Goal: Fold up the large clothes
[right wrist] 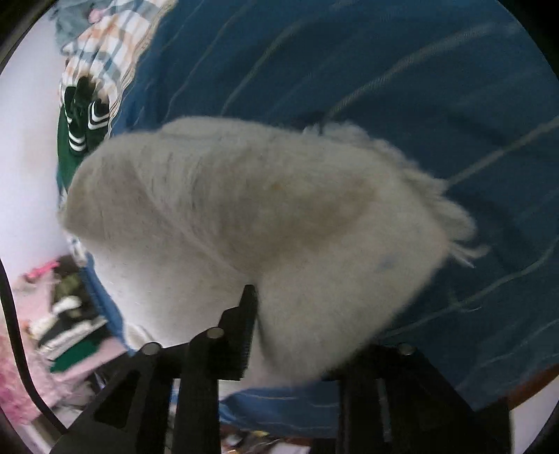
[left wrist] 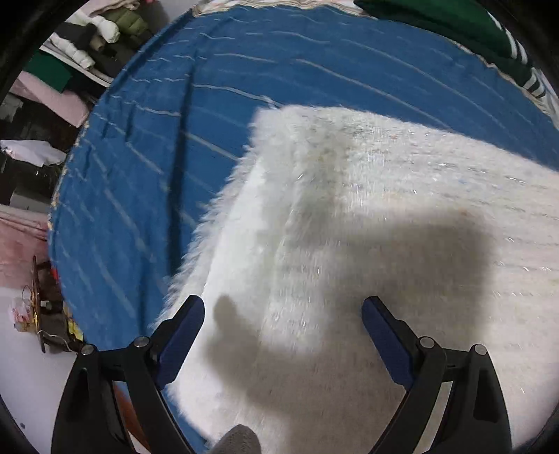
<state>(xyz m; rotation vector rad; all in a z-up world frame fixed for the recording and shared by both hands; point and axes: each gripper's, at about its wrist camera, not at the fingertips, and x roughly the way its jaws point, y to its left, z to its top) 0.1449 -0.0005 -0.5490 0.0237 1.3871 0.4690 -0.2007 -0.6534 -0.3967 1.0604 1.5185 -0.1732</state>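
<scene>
A white fuzzy garment (left wrist: 349, 216) lies spread on a blue striped cloth (left wrist: 146, 167), one edge folded over itself. In the left wrist view my left gripper (left wrist: 283, 304) hovers just above the garment, open, its blue pads (left wrist: 185, 338) wide apart with nothing pinched; its shadow falls on the fabric. In the right wrist view my right gripper (right wrist: 297, 314) is shut on a bunched fold of the same white garment (right wrist: 244, 209), raised off the blue cloth (right wrist: 419, 87). One black finger (right wrist: 246, 314) presses into the fabric; the garment hides the other.
A dark green garment with white stripes (left wrist: 489, 31) (right wrist: 75, 136) lies at the far edge of the blue cloth, beside a plaid cloth (right wrist: 115, 42). Piled clothes (left wrist: 87, 38) and pink fabric (left wrist: 21, 241) sit beyond the surface's left edge. A grey knitted tip (left wrist: 239, 438) shows at the bottom.
</scene>
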